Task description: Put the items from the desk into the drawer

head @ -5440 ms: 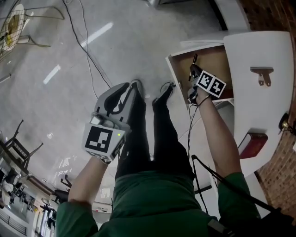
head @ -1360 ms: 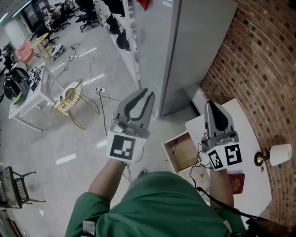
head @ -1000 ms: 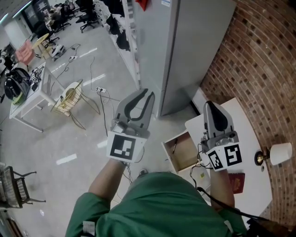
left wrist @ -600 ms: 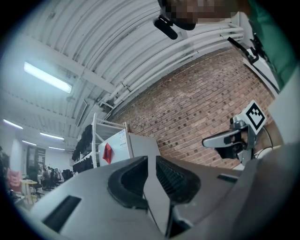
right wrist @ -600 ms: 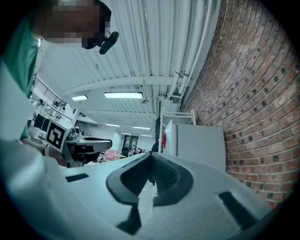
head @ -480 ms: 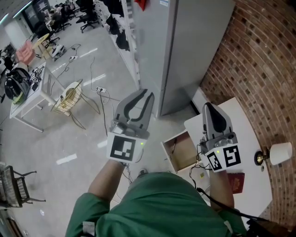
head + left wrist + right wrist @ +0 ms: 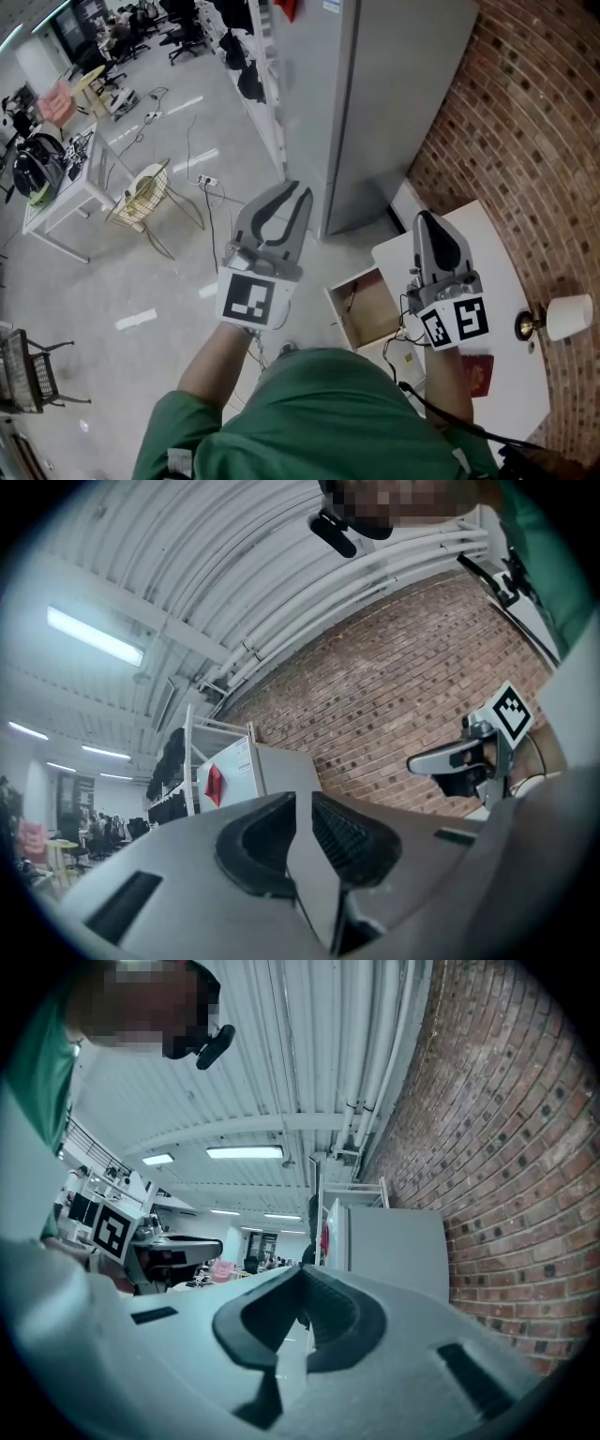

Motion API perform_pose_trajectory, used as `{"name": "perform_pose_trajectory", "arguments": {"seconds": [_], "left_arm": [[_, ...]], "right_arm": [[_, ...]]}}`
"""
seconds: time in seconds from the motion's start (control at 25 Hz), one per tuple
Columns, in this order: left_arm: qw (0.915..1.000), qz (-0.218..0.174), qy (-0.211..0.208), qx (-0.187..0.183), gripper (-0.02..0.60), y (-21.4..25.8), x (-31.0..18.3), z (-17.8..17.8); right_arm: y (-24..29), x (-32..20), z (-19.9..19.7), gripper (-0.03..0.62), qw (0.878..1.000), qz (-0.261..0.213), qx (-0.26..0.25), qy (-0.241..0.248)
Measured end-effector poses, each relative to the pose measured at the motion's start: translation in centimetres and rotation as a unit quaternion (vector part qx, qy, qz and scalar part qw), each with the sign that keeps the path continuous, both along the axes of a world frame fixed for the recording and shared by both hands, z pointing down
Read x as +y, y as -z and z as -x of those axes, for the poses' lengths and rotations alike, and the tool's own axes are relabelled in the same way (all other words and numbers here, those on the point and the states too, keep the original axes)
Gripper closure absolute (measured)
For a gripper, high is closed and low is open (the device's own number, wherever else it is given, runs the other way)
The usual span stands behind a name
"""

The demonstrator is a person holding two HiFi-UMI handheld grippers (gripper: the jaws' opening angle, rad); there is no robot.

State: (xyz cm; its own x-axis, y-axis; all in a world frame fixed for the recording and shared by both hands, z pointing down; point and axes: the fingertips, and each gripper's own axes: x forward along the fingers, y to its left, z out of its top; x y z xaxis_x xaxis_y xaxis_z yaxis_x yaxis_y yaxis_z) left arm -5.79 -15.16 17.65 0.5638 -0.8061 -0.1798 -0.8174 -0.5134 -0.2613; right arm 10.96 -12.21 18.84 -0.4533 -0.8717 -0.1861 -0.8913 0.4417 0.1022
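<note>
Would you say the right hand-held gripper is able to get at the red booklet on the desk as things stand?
Probably yes. The red booklet lies uncovered on the white desk, close by the right hand-held gripper. That gripper points away with jaws shut, so it must first turn and open.

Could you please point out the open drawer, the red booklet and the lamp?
open drawer [image 7: 375, 314], head view, bare wooden bottom.
red booklet [image 7: 480, 373], head view, cover.
lamp [image 7: 568, 315], head view, shade.
</note>
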Motion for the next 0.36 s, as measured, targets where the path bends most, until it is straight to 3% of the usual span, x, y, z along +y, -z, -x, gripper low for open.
{"name": "perform_pose_trajectory", "arguments": {"seconds": [0.36], "left_arm": [[0.9999,0.007,0.008,-0.003,0.532,-0.5,-0.1,-1.7]], "right_arm": [[-0.3,-0.3,-1.5,0.591,1.0,-0.003,-0.003,0.01]]}}
